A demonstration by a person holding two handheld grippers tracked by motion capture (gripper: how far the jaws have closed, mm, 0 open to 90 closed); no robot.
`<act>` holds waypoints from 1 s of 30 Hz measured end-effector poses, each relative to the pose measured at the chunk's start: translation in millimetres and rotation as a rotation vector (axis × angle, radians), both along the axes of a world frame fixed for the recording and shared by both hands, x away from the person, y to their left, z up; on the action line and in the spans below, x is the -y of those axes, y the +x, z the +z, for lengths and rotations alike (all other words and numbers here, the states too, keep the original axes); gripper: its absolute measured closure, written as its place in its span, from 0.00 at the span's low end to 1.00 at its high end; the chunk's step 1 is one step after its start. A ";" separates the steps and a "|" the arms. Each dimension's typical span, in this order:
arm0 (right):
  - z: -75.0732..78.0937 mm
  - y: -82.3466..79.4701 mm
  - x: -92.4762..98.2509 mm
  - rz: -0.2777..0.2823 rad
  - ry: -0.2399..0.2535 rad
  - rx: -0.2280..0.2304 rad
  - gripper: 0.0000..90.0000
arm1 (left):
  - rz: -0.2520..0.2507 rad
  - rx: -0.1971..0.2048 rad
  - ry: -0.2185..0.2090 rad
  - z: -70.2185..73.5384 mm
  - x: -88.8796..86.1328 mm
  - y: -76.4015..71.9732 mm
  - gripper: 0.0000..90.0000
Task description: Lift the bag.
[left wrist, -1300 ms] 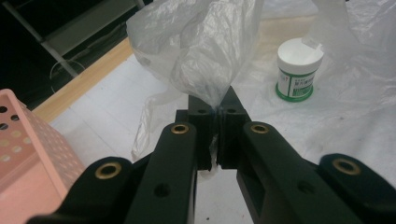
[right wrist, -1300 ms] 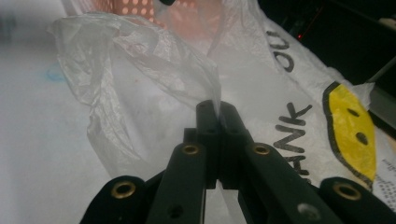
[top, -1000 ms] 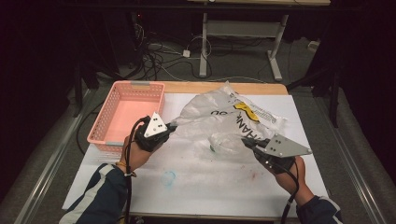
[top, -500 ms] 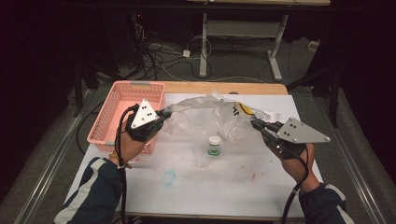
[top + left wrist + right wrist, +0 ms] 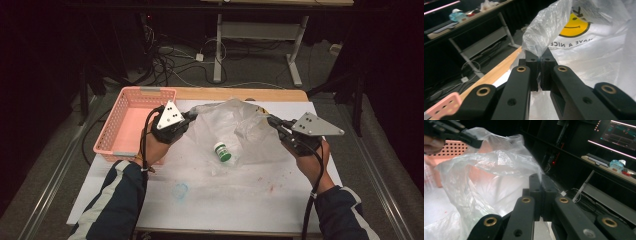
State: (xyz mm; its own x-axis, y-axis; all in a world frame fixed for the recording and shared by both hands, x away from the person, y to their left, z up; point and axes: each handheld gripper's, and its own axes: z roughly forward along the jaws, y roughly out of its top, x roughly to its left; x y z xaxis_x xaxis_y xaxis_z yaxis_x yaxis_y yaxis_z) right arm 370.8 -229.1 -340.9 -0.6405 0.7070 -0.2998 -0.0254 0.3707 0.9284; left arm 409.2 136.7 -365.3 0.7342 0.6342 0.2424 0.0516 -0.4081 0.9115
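Plastic: one bag, one bottle, one basket.

The clear plastic bag carries the only readable print. In the upper right of the left gripper view, a yellow smiley face shows through the film, and below it dark capitals run mirror-reversed, seen from the back: "HAVE A NICE", with the rest hidden by folds. The small white bottle's label in the high view is too small to read.
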 end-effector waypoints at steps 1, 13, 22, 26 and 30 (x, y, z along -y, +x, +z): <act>0.5 1.0 0.6 -0.002 0.006 -0.003 1.00 | -0.002 0.006 -0.008 1.2 0.1 -1.1 0.95; 45.4 -10.6 9.9 -0.009 0.073 0.078 1.00 | -0.020 0.105 -0.069 56.2 -6.3 -27.0 0.96; 63.8 -7.0 11.7 -0.018 0.090 0.097 1.00 | -0.026 0.129 -0.093 76.9 -3.1 -22.4 0.96; 64.0 -0.3 10.5 -0.021 0.091 0.079 1.00 | -0.023 0.110 -0.109 74.4 -0.6 -11.6 0.96; 60.1 9.2 9.0 -0.031 0.088 0.053 1.00 | -0.013 0.105 -0.097 69.4 4.0 0.1 0.96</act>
State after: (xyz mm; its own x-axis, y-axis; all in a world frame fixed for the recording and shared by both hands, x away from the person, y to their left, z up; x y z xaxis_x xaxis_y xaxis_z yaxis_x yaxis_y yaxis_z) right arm 380.0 -238.1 -280.8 -0.6028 0.7513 -0.2687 -0.0654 0.2891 0.9551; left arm 409.4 132.7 -295.8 0.7163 0.6491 0.2562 -0.0510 -0.3174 0.9469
